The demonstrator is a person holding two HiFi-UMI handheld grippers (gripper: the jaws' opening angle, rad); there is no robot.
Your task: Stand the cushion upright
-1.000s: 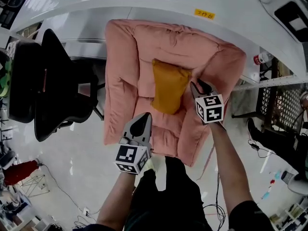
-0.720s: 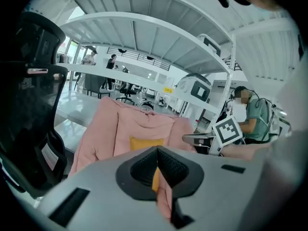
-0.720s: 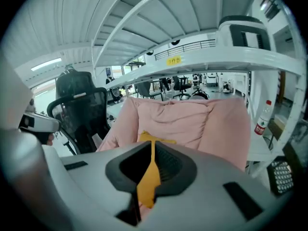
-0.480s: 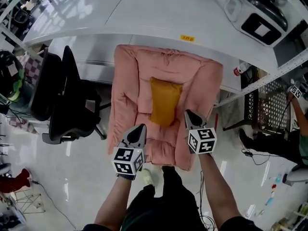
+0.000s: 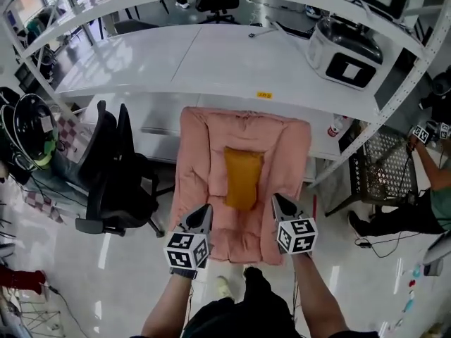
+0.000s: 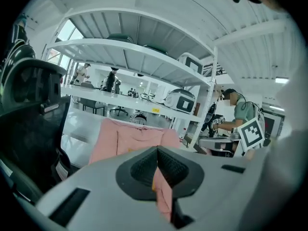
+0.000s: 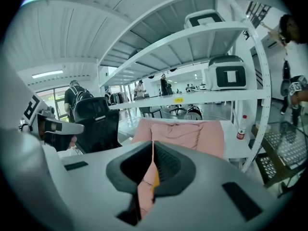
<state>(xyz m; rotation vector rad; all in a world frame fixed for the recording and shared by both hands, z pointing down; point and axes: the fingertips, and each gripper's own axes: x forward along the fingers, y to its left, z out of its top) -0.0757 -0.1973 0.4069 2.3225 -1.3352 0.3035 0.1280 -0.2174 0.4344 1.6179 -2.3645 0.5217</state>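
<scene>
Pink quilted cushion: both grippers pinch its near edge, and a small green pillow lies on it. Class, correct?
No: the head view shows the small pillow is mustard yellow, not green. The left gripper and right gripper pinch the pink quilted cushion at its near edge.

- A long white table [image 5: 211, 58] runs across the top, inside a white shelf frame [image 5: 397, 94].
- A white appliance [image 5: 344, 48] with a dark front panel stands on the table's right part; it may be a cooker.
- A small yellow label [image 5: 264, 95] sits on the table's front edge.
- A black office chair [image 5: 116, 178] stands on the glossy floor [image 5: 84, 273], left.
- A red-capped bottle [image 5: 336, 127] stands upright by the frame's right post.
- A black wire crate [image 5: 389, 162] is beside a person in green [image 5: 437, 196] at the right edge.
</scene>
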